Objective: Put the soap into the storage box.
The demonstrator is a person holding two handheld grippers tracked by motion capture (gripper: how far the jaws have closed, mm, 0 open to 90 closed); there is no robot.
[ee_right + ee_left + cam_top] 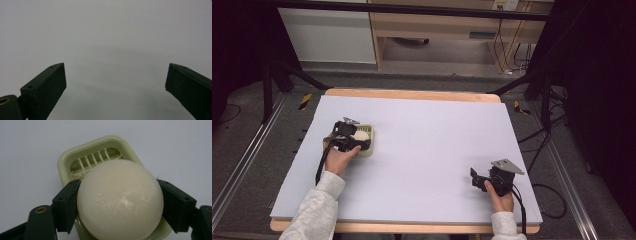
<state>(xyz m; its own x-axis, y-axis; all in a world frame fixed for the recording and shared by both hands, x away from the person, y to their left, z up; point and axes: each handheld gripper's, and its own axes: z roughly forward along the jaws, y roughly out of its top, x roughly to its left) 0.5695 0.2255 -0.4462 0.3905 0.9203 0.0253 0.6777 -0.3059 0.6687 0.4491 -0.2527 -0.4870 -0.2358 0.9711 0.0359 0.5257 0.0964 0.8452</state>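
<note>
Between the left hand-held gripper's [120, 207] jaws, a round cream soap [120, 200] is sitting clamped, just above the green slatted dish [65, 162] beneath. Placement or lift looks midway. Right hand-held gripper [115, 82] is idling wide, well apart, over bare desk [105, 32].

The soap [120, 200] looks waxy and smooth, faintly glossy (fine scuffs catch light). Its dish [68, 161] is shiny pale-green plastic. The surface [437, 150] is matt, its edge wood.
</note>
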